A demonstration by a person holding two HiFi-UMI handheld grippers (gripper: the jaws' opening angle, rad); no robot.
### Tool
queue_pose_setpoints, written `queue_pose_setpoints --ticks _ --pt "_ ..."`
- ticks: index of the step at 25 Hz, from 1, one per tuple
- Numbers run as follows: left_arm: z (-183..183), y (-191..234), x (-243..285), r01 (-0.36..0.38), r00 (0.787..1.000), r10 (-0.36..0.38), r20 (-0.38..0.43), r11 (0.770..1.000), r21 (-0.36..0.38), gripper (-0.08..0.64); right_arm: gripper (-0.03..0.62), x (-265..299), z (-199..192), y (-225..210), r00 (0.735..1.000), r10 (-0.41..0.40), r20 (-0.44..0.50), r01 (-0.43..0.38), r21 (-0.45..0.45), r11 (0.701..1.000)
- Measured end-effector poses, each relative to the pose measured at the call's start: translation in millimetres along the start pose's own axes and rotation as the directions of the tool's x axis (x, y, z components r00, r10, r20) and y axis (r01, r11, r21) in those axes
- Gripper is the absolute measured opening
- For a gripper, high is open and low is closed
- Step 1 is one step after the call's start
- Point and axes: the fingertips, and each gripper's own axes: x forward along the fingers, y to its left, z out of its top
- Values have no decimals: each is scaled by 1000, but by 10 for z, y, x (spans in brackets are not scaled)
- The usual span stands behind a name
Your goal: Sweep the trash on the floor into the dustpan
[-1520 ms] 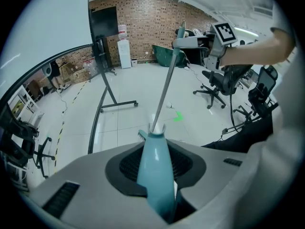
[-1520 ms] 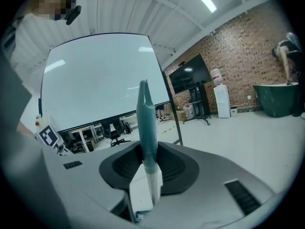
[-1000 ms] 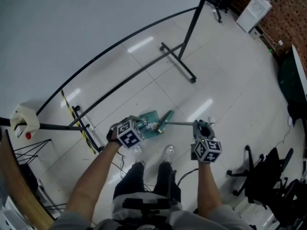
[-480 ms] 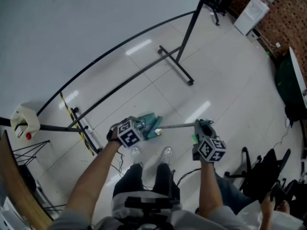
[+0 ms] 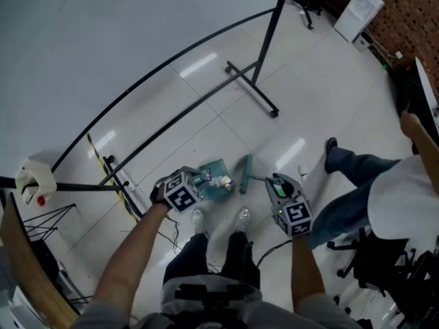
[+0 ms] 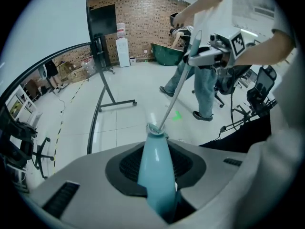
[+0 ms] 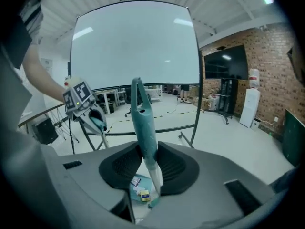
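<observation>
A teal dustpan [image 5: 214, 177] lies on the white floor ahead of my feet, with small pieces of trash [image 5: 223, 181] in it. The right gripper view shows a yellow box and a card [image 7: 140, 193] in the pan [image 7: 136, 197]. My left gripper [image 5: 195, 179] [image 6: 159, 173] is shut on the dustpan's teal handle [image 6: 155, 171]. The right gripper [image 5: 276, 184] [image 7: 147, 163] is shut on the broom's teal handle [image 7: 143, 128]. The broom head [image 5: 245, 173] rests just right of the pan. The broom's silver stick [image 6: 174, 94] rises toward the right gripper [image 6: 209, 56].
A person in a white top and jeans [image 5: 384, 190] stands close on the right. A black stand with a floor foot [image 5: 254, 88] crosses ahead. Office chairs [image 5: 374, 252] are at lower right, and a tripod leg with yellow-black tape [image 5: 103, 160] is at left.
The right gripper has rolled and shifted left, so the broom stick stands steeper and its head now sits right of the pan. A person has walked in at the right. The left gripper stayed put.
</observation>
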Motion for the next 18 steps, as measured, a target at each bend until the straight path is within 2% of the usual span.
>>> queue_pose_setpoints --ticks 3,6,10,14,18 --pt "-9 3 2 1 1000 -1 2 1000 -2 109 104 122 -151 273 998 66 -14 -65 21 998" --pt "-11 15 6 5 1000 -5 8 1000 -3 109 107 207 -225 464 995 101 0 -100 122 987" --pt "-37 49 3 0 1000 0 17 1000 -3 109 110 225 -106 566 991 127 32 -131 186 974" --pt "-13 49 -2 -4 999 4 44 1000 7 107 104 110 15 458 994 98 57 -106 182 977" --pt "17 27 -56 5 997 -7 71 1000 21 106 97 -192 234 307 992 4 126 -33 228 973"
